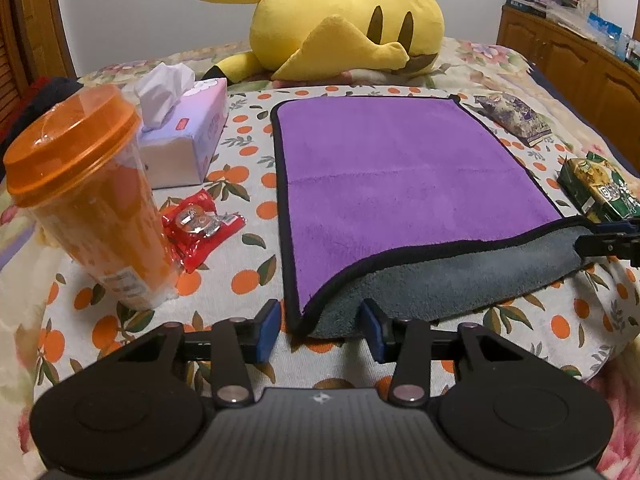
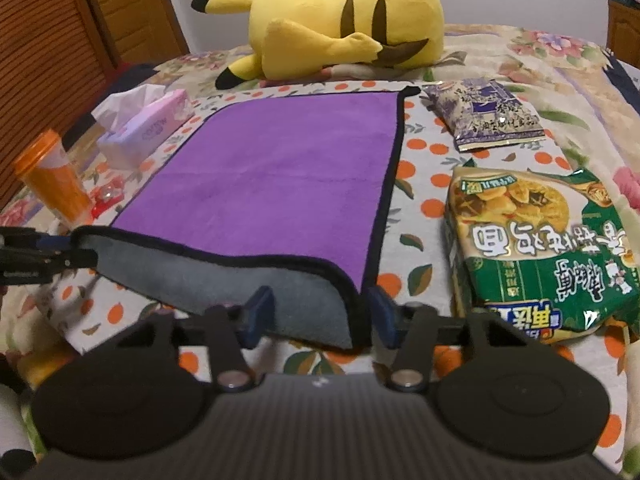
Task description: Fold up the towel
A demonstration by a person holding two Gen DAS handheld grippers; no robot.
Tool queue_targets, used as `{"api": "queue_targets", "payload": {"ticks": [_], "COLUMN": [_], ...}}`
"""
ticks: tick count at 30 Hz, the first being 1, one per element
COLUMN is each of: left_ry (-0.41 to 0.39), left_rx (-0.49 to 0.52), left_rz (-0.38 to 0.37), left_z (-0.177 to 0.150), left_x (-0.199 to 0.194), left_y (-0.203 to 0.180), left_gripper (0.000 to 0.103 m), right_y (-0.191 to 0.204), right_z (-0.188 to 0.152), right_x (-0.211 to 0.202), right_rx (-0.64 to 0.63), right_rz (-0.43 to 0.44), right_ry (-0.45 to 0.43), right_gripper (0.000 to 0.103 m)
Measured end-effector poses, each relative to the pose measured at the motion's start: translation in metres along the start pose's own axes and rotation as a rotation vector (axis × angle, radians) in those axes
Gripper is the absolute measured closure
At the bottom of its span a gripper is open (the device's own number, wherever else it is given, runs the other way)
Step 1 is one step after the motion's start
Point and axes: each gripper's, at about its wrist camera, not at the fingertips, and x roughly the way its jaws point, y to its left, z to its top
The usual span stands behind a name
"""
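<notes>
A purple towel (image 1: 404, 168) with a grey underside and black edging lies flat on an orange-print cloth (image 1: 248, 208); its near edge is lifted and curled, grey side up. My left gripper (image 1: 320, 326) is open, its blue pads (image 1: 267, 330) either side of the towel's near left corner. My right gripper (image 2: 318, 314) is open around the near right corner of the towel (image 2: 272, 176). Each gripper also shows in the other's view: the right one (image 1: 608, 242) and the left one (image 2: 40, 258), each at the towel's edge.
An orange lidded cup (image 1: 88, 200), a tissue box (image 1: 184, 136) and a red snack packet (image 1: 200, 228) stand left of the towel. A purple packet (image 2: 484, 116) and a green noodle bag (image 2: 548, 248) lie right. A yellow plush (image 1: 332, 28) lies behind.
</notes>
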Motion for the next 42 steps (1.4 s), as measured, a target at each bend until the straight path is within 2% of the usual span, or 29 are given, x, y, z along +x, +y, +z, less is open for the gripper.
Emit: {"api": "queue_targets", "payload": {"ticks": [2, 4, 7, 11, 13, 15, 21, 26, 33, 42], "left_ry": [-0.002, -0.007, -0.009, -0.015, -0.016, -0.017, -0.039, -0.080, -0.129, -0.163], "left_rx": [0.003, 0.007, 0.009, 0.012, 0.016, 0.022, 0.025, 0.013, 0.026, 0.039], "left_rz": [-0.006, -0.004, -0.006, -0.010, -0.010, -0.008, -0.024, -0.036, -0.053, -0.066], "left_z": [0.000, 0.000, -0.001, -0.001, -0.001, -0.002, -0.001, 0.005, 0.017, 0.032], "left_x": [0.000, -0.001, -0.001, -0.002, -0.002, -0.002, -0.006, -0.016, -0.031, -0.028], "left_y": [0.000, -0.001, -0.002, -0.002, -0.003, -0.004, -0.005, -0.006, -0.012, -0.013], "left_gripper": [0.066, 0.069, 0.078, 0.083, 0.085, 0.085, 0.092, 0.092, 0.093, 0.094], "right_y": [-0.001, -0.002, -0.006, -0.007, -0.007, -0.006, -0.005, -0.005, -0.005, -0.005], "right_z": [0.000, 0.000, 0.001, 0.001, 0.000, 0.000, 0.000, 0.003, 0.008, 0.017], "right_x": [0.000, 0.000, 0.000, 0.000, 0.001, 0.001, 0.000, -0.005, -0.014, -0.024], "right_rx": [-0.005, -0.005, 0.007, 0.002, -0.005, -0.014, -0.032, -0.037, -0.046, -0.068], "right_rz": [0.003, -0.002, -0.008, -0.011, -0.013, -0.011, -0.009, -0.002, 0.007, -0.009], "right_ry": [0.002, 0.001, 0.000, 0.000, 0.001, 0.002, -0.012, -0.034, -0.088, -0.178], "right_gripper": [0.062, 0.074, 0.081, 0.085, 0.094, 0.097, 0.099, 0.099, 0.099, 0.099]}}
